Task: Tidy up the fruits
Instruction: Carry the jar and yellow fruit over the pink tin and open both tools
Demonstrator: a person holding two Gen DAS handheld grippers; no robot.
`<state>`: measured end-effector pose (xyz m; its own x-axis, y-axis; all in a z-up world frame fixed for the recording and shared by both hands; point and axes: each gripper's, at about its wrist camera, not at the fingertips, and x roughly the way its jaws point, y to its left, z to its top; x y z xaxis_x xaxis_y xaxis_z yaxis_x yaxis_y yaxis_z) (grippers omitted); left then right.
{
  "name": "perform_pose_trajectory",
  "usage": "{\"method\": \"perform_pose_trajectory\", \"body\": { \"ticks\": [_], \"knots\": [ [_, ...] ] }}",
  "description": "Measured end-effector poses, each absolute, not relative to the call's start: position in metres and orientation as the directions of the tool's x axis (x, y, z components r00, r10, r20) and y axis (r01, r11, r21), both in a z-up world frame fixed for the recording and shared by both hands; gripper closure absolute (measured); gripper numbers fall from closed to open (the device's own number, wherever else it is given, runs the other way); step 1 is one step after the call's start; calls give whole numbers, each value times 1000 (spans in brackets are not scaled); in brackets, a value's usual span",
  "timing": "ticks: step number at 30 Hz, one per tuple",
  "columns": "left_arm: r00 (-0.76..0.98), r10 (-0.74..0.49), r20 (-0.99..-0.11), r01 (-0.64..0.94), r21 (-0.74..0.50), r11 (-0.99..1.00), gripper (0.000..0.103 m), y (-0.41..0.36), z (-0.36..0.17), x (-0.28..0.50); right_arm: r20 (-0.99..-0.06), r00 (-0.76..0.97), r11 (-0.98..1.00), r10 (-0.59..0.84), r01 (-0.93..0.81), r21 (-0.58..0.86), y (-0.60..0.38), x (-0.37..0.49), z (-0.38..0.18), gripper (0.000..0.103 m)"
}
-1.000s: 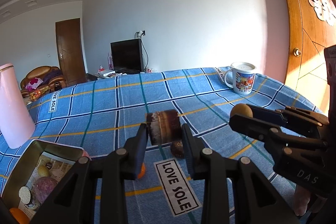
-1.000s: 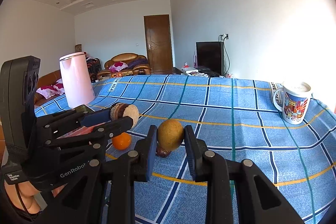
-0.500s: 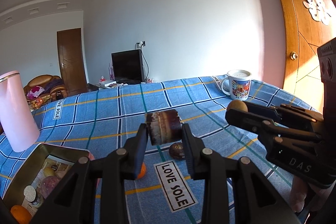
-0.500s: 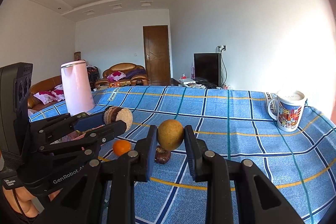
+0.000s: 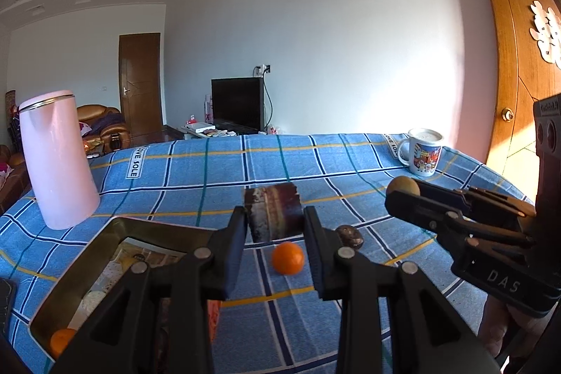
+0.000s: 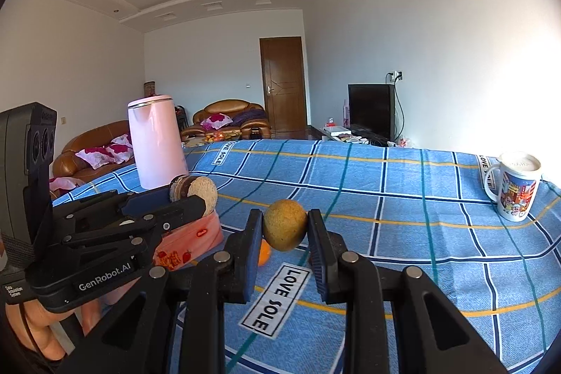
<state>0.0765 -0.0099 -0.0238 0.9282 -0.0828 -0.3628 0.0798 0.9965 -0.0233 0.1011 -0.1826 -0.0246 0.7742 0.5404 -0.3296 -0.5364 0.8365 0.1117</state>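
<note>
My left gripper (image 5: 274,224) is shut on a short brown cylindrical piece with a pale cut end (image 5: 273,215), held above the blue checked tablecloth (image 5: 210,184); it also shows in the right wrist view (image 6: 196,193). My right gripper (image 6: 284,226) is shut on a round yellow-brown fruit (image 6: 284,225), seen at the right in the left wrist view (image 5: 403,187). An orange (image 5: 288,257) and a dark wrinkled fruit (image 5: 349,232) lie on the cloth below the left gripper. An open metal tin (image 5: 115,265) at the lower left holds an orange (image 5: 60,340) and other items.
A pink kettle (image 5: 56,160) stands at the left behind the tin. A patterned mug (image 5: 424,156) stands at the far right edge of the table. The tin's pink side shows in the right wrist view (image 6: 189,242). A wooden door (image 5: 515,65) is at the right.
Both grippers have risen and drawn back with their loads. The left view has swung left over the tin, and the orange now shows between its fingers.
</note>
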Motion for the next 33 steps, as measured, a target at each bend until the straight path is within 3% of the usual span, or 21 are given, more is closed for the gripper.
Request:
{"method": "perform_pose_trajectory", "body": {
  "ticks": [17, 33],
  "knots": [
    [921, 45, -387, -62, -31, 998, 69, 65, -21, 53, -330, 671, 728, 664, -681, 80, -94, 91, -4, 75],
    [877, 106, -468, -161, -79, 984, 69, 138, -39, 42, -426, 558, 631, 712, -775, 41, -11, 78, -24, 75]
  ]
}}
